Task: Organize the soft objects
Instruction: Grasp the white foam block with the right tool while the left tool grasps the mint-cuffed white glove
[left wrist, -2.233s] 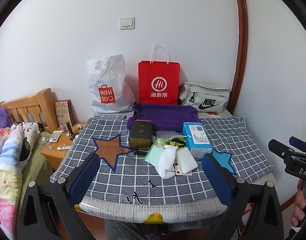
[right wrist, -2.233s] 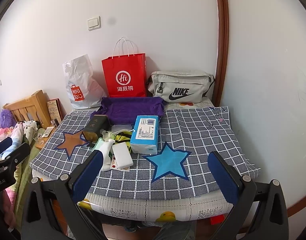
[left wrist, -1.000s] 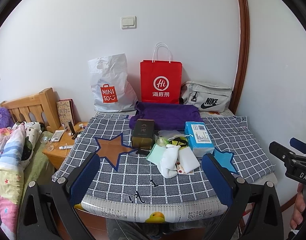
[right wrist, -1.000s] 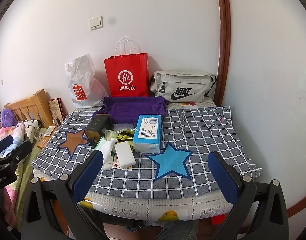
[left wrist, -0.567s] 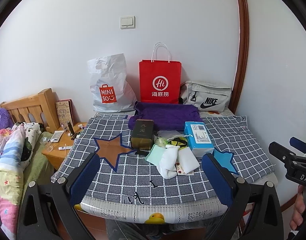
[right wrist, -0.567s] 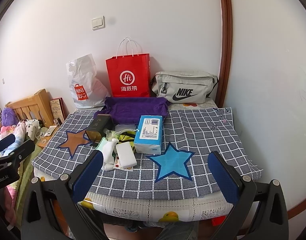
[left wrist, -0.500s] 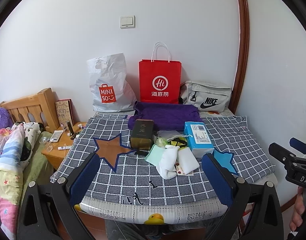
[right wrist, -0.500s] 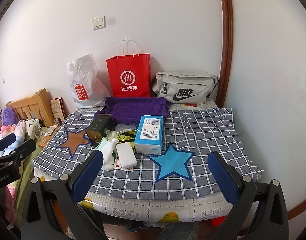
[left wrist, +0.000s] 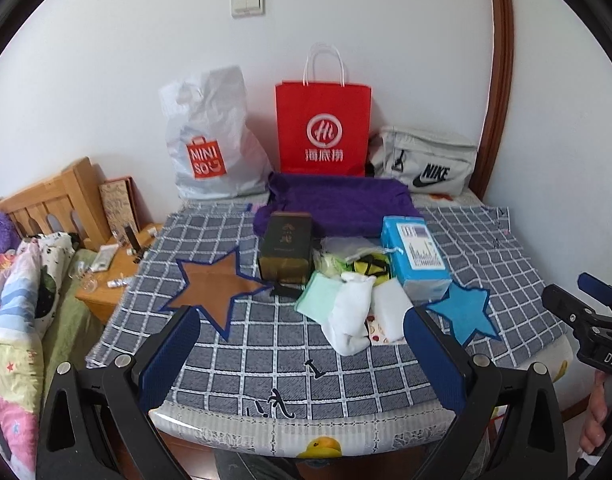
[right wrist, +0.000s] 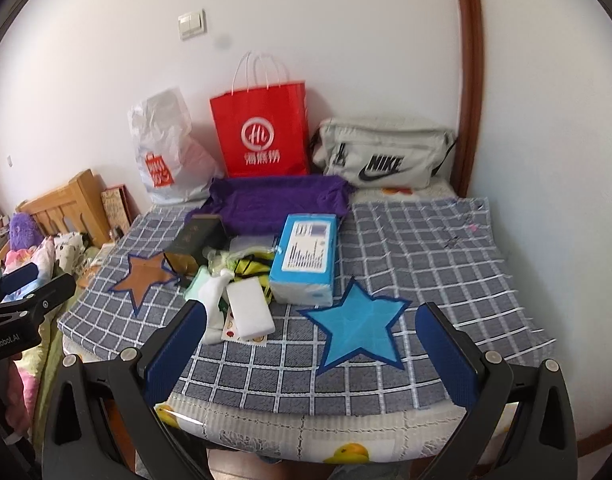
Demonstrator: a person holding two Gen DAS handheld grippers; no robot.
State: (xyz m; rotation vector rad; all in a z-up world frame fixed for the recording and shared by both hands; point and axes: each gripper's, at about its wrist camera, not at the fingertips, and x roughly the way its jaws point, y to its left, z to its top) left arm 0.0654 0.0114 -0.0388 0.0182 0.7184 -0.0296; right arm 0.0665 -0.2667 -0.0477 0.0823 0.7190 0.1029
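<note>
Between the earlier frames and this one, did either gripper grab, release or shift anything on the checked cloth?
No. The right gripper has edged slightly closer to the table; the left gripper barely shifted. Both remain open and empty. The white sock, blue tissue pack and purple towel lie where they were.

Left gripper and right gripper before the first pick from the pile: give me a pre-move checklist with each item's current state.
1. Left gripper open and empty: ok.
2. Right gripper open and empty: ok.
3. White sock on top of the pile, nothing over it: ok.
4. Sponge lies flat with its top free: ok.
5. Tissue pack and dark box hem the pile on both sides, so side approach is tight: not ok.
6. Where the soft things should go, red bag or grey bag: cannot tell.
</note>
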